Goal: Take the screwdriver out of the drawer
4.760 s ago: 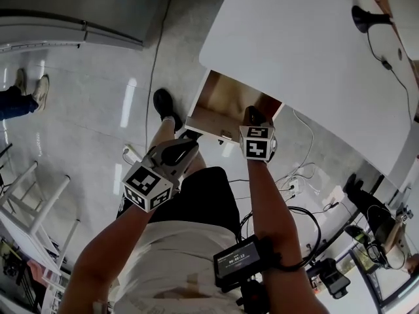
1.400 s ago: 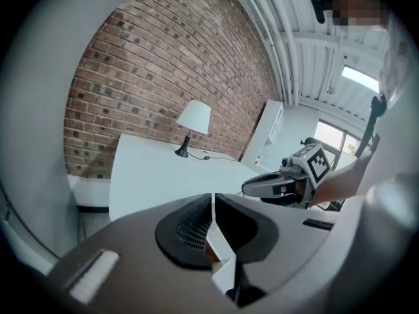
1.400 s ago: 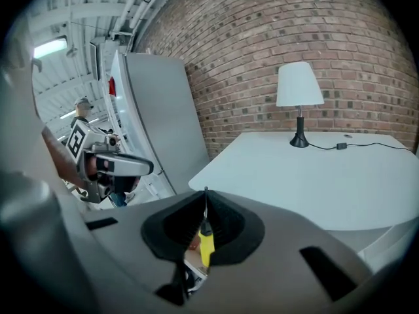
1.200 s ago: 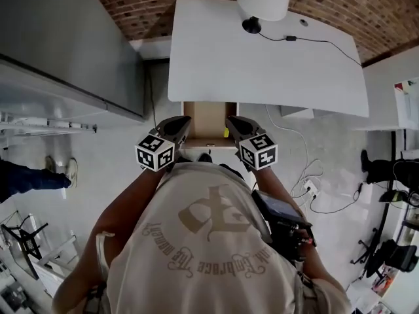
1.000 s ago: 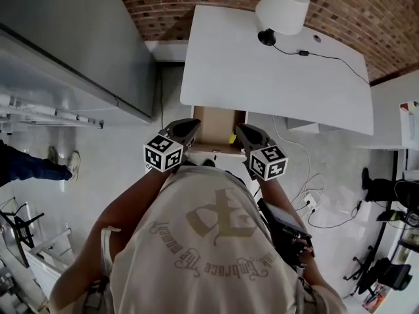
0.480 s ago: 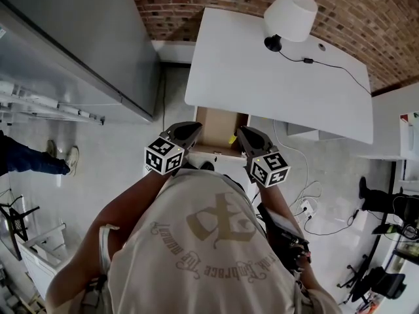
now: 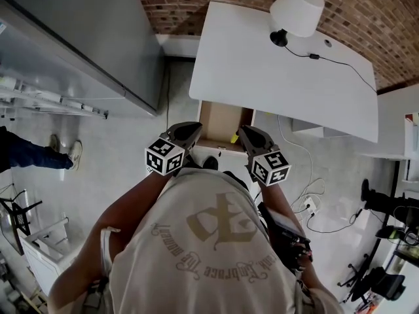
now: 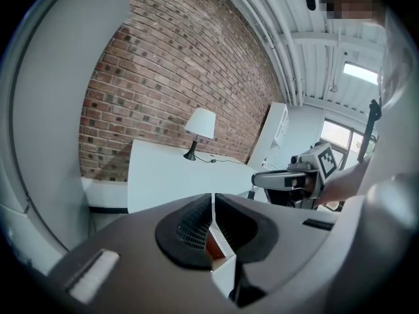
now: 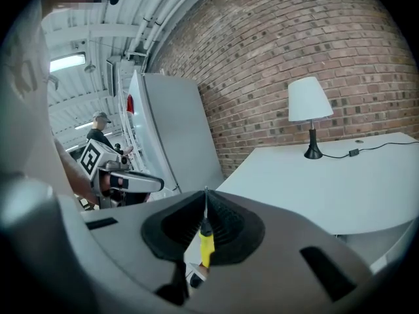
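In the head view the wooden drawer [image 7: 219, 122] stands pulled out from under the white table [image 7: 275, 70]. My right gripper [image 7: 243, 132] hovers over the drawer's right front corner, shut on a yellow-handled screwdriver [image 7: 234, 138]. The right gripper view shows the screwdriver [image 9: 205, 248] pinched between the closed jaws of the right gripper [image 9: 205, 195], its handle pointing down. My left gripper [image 7: 194, 129] hangs at the drawer's left front corner. In the left gripper view the left gripper [image 8: 213, 198] has its jaws pressed together with nothing in them.
A white lamp [image 7: 298, 10] and its cable [image 7: 340, 64] sit at the table's far side, against a brick wall [image 7: 366, 12]. A tall grey cabinet [image 7: 78, 38] stands to the left. Another person's legs [image 7: 23, 156] show at far left. Cables [image 7: 308, 205] lie on the floor to the right.
Earlier the right gripper reached into the open drawer; now both grippers are held level in front of it, the right one with the screwdriver. Over the last second only the head view drifted.
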A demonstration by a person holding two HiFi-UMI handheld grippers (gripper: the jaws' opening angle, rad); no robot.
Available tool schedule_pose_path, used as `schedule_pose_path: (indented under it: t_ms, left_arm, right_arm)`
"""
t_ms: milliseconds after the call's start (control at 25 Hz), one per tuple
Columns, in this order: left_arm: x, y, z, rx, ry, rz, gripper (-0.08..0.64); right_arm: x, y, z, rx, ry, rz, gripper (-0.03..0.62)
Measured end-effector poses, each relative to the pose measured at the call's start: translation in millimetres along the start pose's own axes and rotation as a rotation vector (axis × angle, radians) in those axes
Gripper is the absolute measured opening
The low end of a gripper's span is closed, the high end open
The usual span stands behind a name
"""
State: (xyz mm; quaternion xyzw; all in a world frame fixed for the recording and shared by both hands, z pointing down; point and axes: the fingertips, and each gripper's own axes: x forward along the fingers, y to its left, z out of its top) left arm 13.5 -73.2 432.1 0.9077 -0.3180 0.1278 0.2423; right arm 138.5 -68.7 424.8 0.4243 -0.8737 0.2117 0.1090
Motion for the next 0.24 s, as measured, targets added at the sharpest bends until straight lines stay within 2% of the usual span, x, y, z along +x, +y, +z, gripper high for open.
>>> schedule_pose_path:
  t_ms: [240]
  left_arm:
    - [-2.2,-3.2,-8.0,-0.010,0.002,0.000,0.017]
  right_arm:
    - [1.5,3.7,-8.8,-0.003,0.019,0.005,0.014]
